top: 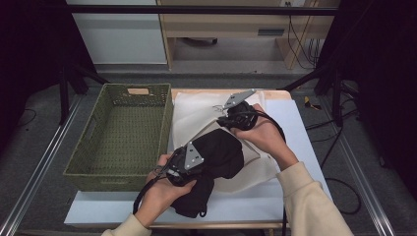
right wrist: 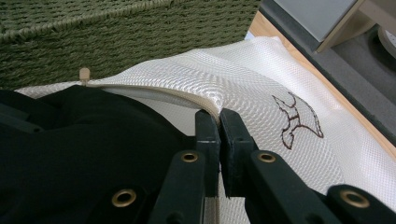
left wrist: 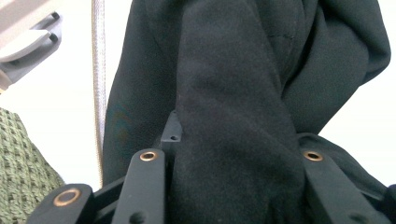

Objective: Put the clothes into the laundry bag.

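Currently the right gripper (right wrist: 219,140) is pinched tight on the zipper edge of the white mesh laundry bag (right wrist: 261,88), holding its mouth up. The left gripper (left wrist: 233,158) is clamped on a thick fold of the black garment (left wrist: 243,93), which lies half inside that mouth and half on the table (top: 295,123), near the front edge.

Risks, as judgement:
- The mesh edge is thin; if the garment drags against it, the edge may slip from the right jaws and the mouth collapse.
- The left grip takes one fold only. The loose tail (top: 194,201) hanging toward the table's front edge could snag on the zipper or stay outside.
- Pushing hard may slide the whole bag along the table rather than fill it.

Surroundings: green woven basket (top: 123,132) stands just beside the bag on the left, touching or nearly so; its wall limits sideways room for the left hand (top: 160,194). Gripper cables trail near the cloth.
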